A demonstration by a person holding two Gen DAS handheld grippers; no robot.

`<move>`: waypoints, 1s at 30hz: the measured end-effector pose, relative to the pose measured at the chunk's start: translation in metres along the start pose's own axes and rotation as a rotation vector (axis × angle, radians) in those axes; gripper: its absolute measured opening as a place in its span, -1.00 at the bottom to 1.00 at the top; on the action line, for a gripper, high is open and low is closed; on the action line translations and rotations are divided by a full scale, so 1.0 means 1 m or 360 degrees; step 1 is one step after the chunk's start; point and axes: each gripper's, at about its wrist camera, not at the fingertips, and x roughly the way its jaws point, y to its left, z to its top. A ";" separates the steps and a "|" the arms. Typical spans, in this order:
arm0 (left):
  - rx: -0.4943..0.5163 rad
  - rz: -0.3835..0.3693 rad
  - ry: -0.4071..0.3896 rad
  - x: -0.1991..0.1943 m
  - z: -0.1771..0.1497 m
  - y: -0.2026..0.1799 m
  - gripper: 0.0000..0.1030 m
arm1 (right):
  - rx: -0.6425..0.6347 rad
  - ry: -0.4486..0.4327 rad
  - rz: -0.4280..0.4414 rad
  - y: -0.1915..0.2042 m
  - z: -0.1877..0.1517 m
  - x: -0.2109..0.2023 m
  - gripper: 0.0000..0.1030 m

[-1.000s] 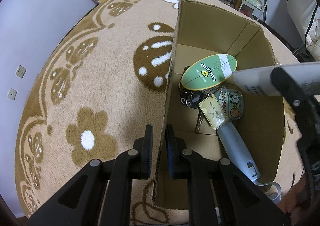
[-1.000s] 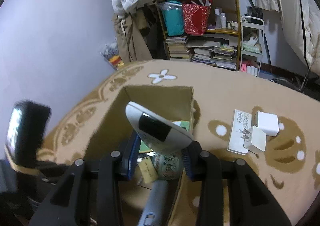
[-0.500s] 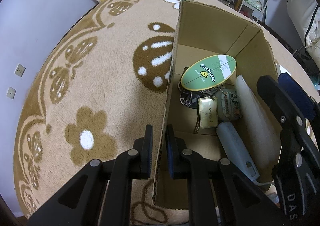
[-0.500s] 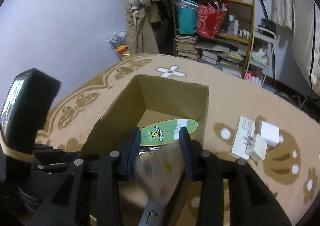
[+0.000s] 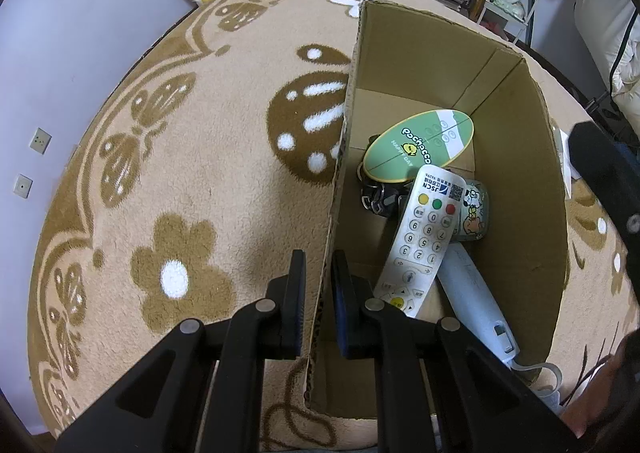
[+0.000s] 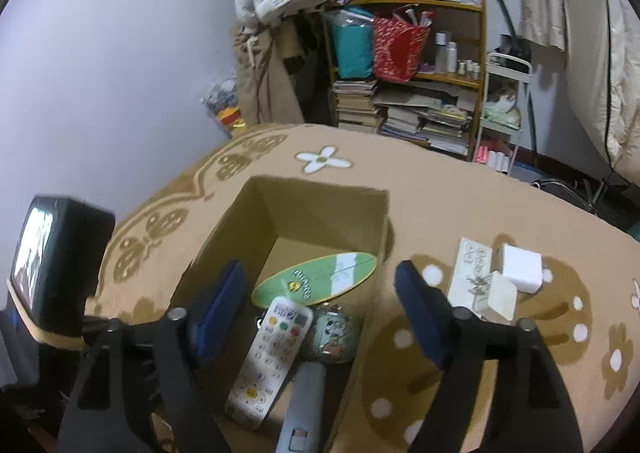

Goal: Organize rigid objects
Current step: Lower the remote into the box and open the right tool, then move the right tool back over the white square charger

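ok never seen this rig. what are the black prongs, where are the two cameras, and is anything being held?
No robot: a person holds a two-finger gripper in each hand, with a fisheye camera on each looking along its fingers. In the left view, the left gripper pinches the wall of the cardboard box on the rug. In the right view, the right gripper has just been opening and holds nothing; the white remote lies in the box below. A power strip and chargers remain on the rug.

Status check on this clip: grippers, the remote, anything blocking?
Left gripper shut on cardboard box wall. Right gripper jaws just opened, empty. White remote control lies in the box atop other items. Nothing blocking.
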 end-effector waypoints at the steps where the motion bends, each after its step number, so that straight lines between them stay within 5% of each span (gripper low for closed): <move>1: 0.0000 0.0002 -0.0001 0.000 0.000 0.000 -0.75 | 0.0012 -0.0003 -0.0009 -0.003 0.001 0.000 0.84; 20: 0.0020 0.0013 -0.0003 -0.001 0.000 -0.001 -0.75 | 0.0379 0.0039 -0.0296 -0.124 0.008 0.025 0.89; 30: 0.0030 0.0024 -0.0006 -0.001 0.000 -0.001 -0.75 | 0.0647 0.0137 -0.0280 -0.176 -0.011 0.052 0.89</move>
